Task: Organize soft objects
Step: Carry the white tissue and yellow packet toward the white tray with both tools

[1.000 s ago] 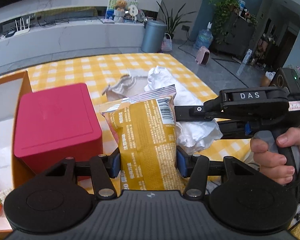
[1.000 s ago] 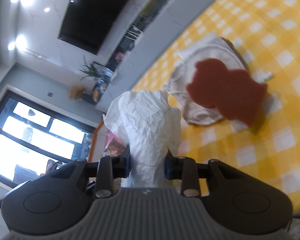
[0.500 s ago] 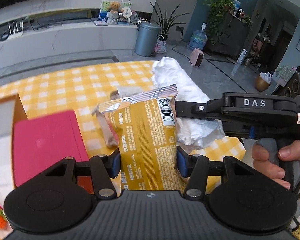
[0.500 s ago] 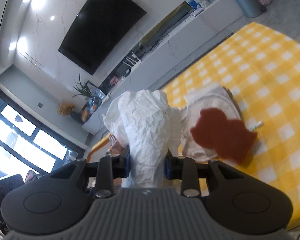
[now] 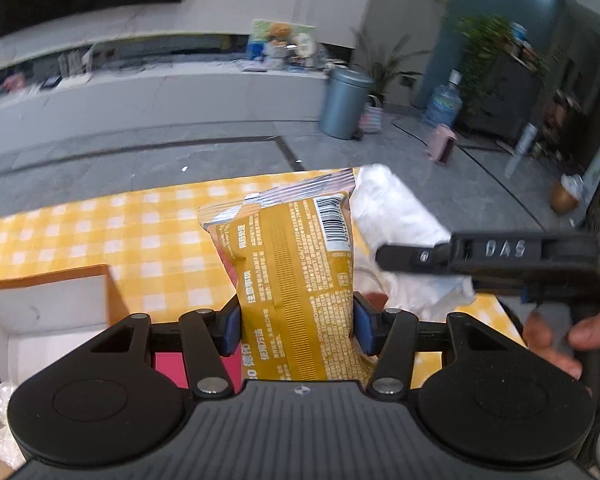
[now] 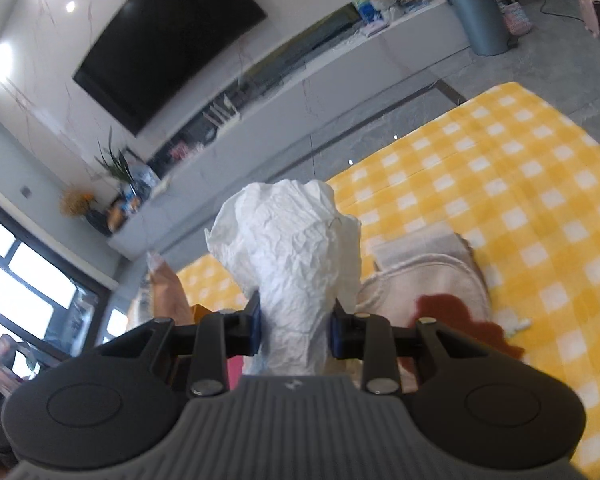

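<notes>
Left wrist view: the left tongs (image 5: 296,328) clamp a yellow snack packet (image 5: 296,280), its long axis pointing away along the fingers, above the checked worktop (image 5: 100,232); the box (image 5: 44,308) lies lower left, nearer this hand. The right tongs (image 6: 296,326) pinch crumpled white paper (image 6: 296,256)

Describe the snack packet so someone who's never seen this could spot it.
Above the yellow checked tablecloth, the left gripper clamps a mustard-yellow foil snack packet upright. Unlike the crumpled white paper wad beside it, it has printed text and a barcode.
</notes>
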Demonstrator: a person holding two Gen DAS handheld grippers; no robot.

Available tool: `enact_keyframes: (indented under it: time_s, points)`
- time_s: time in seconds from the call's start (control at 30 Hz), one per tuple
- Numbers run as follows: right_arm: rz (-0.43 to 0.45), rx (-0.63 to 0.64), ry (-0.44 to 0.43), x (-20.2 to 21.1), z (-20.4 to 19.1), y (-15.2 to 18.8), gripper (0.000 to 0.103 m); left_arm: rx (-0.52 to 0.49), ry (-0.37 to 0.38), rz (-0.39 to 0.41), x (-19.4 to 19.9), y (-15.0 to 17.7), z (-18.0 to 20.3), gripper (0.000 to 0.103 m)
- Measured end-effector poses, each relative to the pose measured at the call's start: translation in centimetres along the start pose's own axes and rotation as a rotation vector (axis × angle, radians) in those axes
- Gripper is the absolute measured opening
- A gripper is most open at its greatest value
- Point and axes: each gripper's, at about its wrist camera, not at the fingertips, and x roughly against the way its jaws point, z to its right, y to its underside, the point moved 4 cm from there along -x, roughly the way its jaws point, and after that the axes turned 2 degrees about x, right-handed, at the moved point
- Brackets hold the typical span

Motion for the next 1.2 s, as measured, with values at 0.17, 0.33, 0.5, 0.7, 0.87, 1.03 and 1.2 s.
enact_keyframes:
  time_s: [0.17,0.33,0.5,0.7,0.87,1.03,1.2]
  points:
    - [-0.061,-0.030,-0.044,-4.6,-3.3,-1.4,0.030,0.037,-0.077,0.046,1.6,-1.2,-4.2,0.061]
    - [-0.091,0.081,0.030,-8.6,-8.2,-1.5,0.029,0.105,-0.151,0.104,4.5,-0.9,-8.8,0.061]
    - [-0.110,0.205,0.057,-11.1,-13.4,-0.3,0.029,0.123,-0.270,0.145,6.6,0.1,-11.5,0.061]
    - [-0.147,0.332,-0.004,-12.9,-19.2,3.1,0.029,0.216,-0.332,0.180,7.8,1.7,-14.9,0.061]
    - [-0.215,0.386,0.005,-15.4,-21.6,6.3,0.029,0.262,-0.351,0.215,8.3,2.6,-16.8,0.061]
    - [-0.277,0.449,0.047,-17.9,-22.6,9.1,0.029,0.249,-0.426,0.221,8.2,3.4,-18.1,0.061]
    - [-0.296,0.527,0.086,-19.8,-23.5,11.4,0.029,0.308,-0.419,0.217,8.3,4.2,-19.8,0.061]
